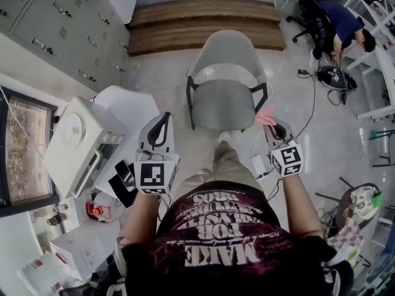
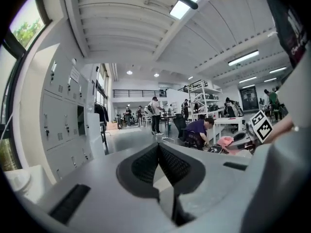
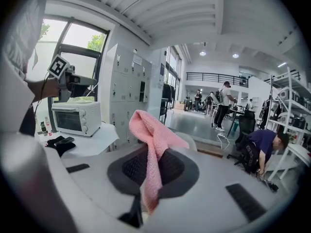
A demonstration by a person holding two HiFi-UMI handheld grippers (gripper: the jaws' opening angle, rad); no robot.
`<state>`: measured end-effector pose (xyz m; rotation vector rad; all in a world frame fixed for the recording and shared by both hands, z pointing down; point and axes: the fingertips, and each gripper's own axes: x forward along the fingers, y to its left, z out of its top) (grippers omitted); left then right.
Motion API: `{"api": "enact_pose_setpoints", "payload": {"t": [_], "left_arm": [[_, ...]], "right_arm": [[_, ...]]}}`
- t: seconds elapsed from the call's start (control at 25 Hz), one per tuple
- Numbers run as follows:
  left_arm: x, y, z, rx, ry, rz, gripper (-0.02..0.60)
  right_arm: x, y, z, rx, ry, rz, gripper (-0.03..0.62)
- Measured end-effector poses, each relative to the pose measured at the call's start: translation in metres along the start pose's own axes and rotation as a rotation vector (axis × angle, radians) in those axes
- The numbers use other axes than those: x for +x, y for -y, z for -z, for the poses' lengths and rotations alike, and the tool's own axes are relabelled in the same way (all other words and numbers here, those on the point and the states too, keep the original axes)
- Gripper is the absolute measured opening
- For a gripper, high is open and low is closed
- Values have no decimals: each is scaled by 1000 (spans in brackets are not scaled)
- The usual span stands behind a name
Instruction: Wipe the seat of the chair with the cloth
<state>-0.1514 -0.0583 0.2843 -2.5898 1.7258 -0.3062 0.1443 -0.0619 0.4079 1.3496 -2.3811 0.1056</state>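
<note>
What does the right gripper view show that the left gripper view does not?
Only the right gripper view: the right gripper shut on the pink cloth, which drapes over its jaws, and a white toaster oven on a white table.
Only the left gripper view: the left gripper up close, its jaws closed together on nothing.
Both: grey lockers, a person in a purple shirt bending down, people standing farther back, and the pink cloth, which shows small near the right edge of the left gripper view.

Dark T-shirt (image 1: 228, 245), pale lettering (image 1: 223, 232); khaki trousers (image 1: 226, 163); grey left tool (image 1: 164, 117), right tool (image 1: 275, 126); black-white marker cubes (image 1: 153, 175).
</note>
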Motion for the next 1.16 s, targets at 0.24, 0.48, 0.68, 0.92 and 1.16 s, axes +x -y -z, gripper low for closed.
{"api": "enact_pose_setpoints", "payload": {"t": [0.24, 0.48, 0.68, 0.92, 1.16], "left_arm": [[-18, 16, -14, 33, 28, 44, 6], [-29, 18, -18, -2, 23, 63, 6], [-32, 25, -27, -7, 35, 56, 5], [-45, 30, -24, -19, 21, 23, 6], [-58, 43, -23, -31, 6, -21, 6]], "right_arm": [[-49, -15, -43, -18, 60, 28, 26], [-82, -23, -68, -42, 88, 54, 26], [-91, -19, -70, -46, 75, 46, 28], [-90, -21, -78, -60, 92, 7, 26], [-99, -21, -82, -80, 121, -34, 26]]}}
